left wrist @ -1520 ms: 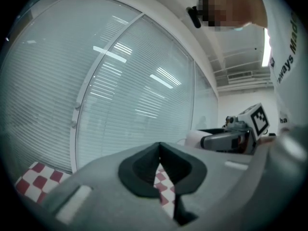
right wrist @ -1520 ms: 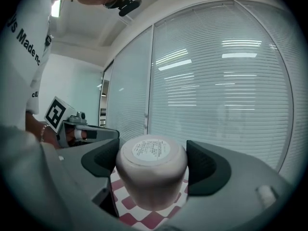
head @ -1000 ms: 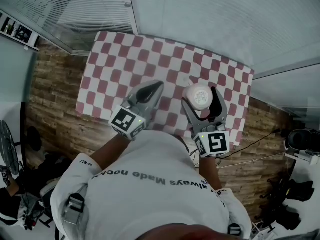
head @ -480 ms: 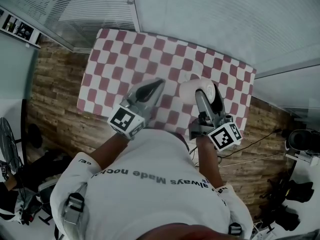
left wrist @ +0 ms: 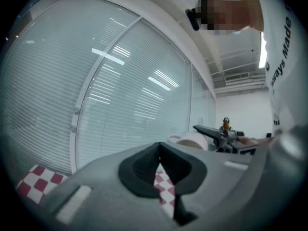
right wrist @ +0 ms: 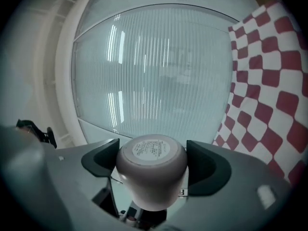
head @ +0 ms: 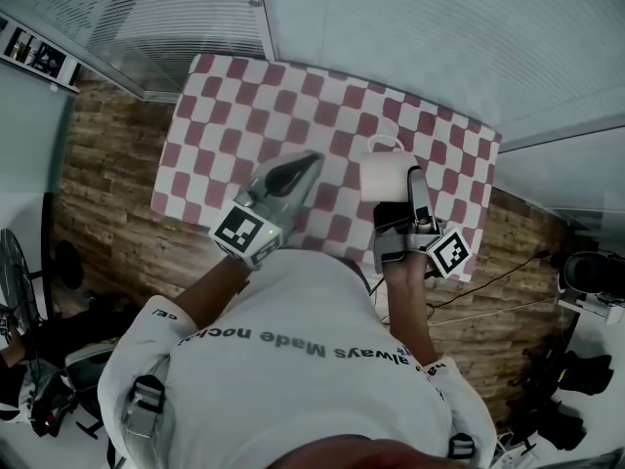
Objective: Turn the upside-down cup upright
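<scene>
My right gripper point(right wrist: 152, 154) clamps the pale mug point(head: 383, 177) across its body, holding it on its side over the near right part of the checked tablecloth point(head: 254, 115), handle point(head: 384, 145) pointing far. It looks glazed, rigid and breakable, so I judge it slippery; the body grip suits. My left gripper point(head: 293, 176) is closed and empty just left, the only thing nearby.
</scene>
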